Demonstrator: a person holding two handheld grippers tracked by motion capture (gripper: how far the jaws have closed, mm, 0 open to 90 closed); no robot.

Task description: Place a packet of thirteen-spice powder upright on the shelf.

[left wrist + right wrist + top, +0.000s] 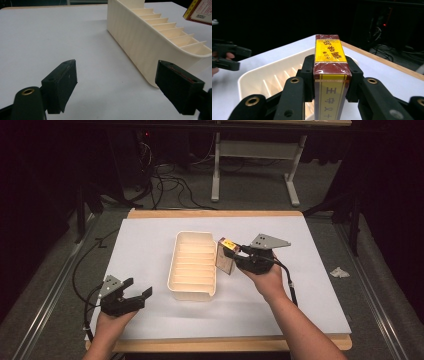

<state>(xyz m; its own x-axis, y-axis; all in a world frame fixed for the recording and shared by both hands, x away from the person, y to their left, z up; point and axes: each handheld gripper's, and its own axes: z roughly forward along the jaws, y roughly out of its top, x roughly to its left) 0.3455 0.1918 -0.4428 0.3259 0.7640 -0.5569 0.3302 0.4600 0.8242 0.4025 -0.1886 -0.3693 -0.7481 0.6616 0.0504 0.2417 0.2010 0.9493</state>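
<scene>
- The right hand-held gripper (329, 75) is clenched on a small carton (329, 75), one black jaw pressed to each of its two broad faces.
- The carton is a slim, cigarette-pack-shaped box, dark red with yellow panels. Its narrow end face carries a yellow label with printed characters, and a yellow stripe with more characters runs along its narrow side. A glossy clear wrap catches the light at the edges.
- In the high view the carton (226, 256) stands on end, held off the tabletop (150, 245) at the right long side of the cream slotted tray (192, 265), just beside its rim.
- The tray has a row of thin dividers forming narrow slots (172, 31), all showing bare.
- The left hand-held gripper (131, 293) is released, jaws wide apart with nothing between them, held near the tabletop's front left, well apart from the tray's near end.
</scene>
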